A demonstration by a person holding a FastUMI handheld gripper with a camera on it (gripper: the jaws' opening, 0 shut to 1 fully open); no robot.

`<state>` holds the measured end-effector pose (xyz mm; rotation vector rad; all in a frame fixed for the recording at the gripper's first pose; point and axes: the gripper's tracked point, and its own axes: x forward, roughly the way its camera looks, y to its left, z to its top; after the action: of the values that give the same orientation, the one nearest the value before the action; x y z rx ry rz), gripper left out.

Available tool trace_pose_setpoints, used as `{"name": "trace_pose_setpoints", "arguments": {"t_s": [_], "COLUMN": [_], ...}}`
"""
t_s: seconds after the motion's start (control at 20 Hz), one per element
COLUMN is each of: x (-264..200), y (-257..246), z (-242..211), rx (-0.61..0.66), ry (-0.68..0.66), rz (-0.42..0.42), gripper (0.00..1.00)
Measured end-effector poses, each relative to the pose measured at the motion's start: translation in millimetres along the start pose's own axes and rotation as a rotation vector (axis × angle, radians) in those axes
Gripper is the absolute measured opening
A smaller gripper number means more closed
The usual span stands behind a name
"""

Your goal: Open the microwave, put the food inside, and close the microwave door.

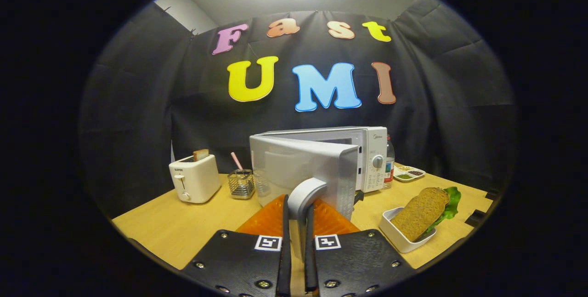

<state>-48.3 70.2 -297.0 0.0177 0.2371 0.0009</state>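
While the toaster and wire holder stand idle at left, the gripper pinches the door handle, both fingers pressed on it; the microwave door stands partly open. At right, the sandwich waits in its white dish; loading and closing remain.
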Motion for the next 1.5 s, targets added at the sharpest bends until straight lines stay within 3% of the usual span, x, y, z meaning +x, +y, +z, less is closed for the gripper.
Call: {"name": "trace_pose_setpoints", "arguments": {"t_s": [0.2,0.4,0.65,0.8,1.05,1.4,1.5], "x": [-11,-19,-22,-26,-34,-81,-94], "y": [57,89,106,113,111,104,103], "z": [-8,-18,-22,-23,-23,3,6], "rx": [-0.056,-0.122,-0.118,-0.165,-0.124,-0.149,-0.154], "ry": [-0.008,-0.026,-0.032,-0.043,-0.007,-0.071,-0.064], "rz": [0.067,0.033,0.007,0.041,0.136,0.272,0.313], "gripper": [0.12,0.11,0.11,0.11,0.11,0.11,0.24]}}
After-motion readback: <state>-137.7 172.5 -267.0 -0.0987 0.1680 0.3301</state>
